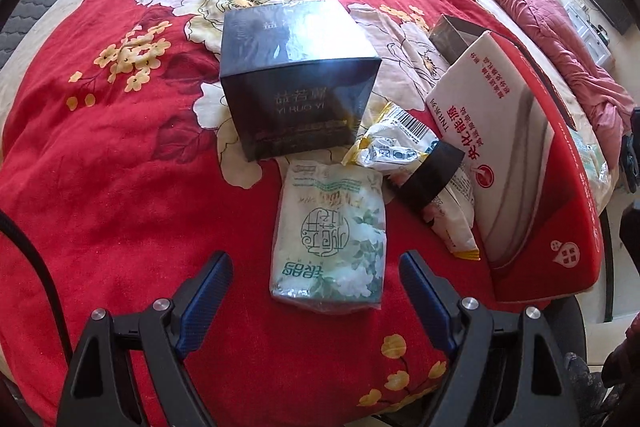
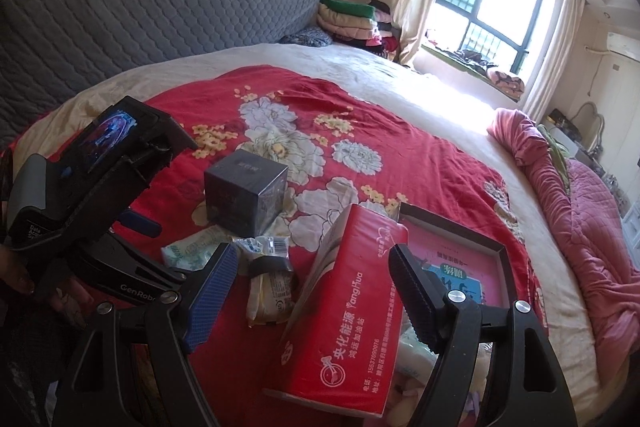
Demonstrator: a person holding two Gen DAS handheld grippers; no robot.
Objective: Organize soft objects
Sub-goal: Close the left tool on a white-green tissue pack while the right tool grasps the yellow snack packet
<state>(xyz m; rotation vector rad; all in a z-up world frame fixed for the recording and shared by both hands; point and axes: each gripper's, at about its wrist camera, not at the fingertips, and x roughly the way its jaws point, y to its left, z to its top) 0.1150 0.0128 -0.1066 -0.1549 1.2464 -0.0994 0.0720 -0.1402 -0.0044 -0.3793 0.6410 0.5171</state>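
**Inspector:** Your left gripper [image 1: 316, 291] stands with its jaws apart and nothing between them. The tissue pack [image 1: 328, 239] lies flat on the red bedspread [image 1: 120, 167], directly ahead and centred on the gap.

**Operator:** Its orientation?

**Inspector:** The long axis runs away from you, in line with the fingers, so its narrow width faces the jaws. In my judgement you need a straight advance, no turn of the wrist.

**Operator:** And the right?

**Inspector:** Your right gripper [image 2: 312, 291] is likewise spread and empty, before the red tissue box [image 2: 340, 311]. The left is the nearer to the pack.
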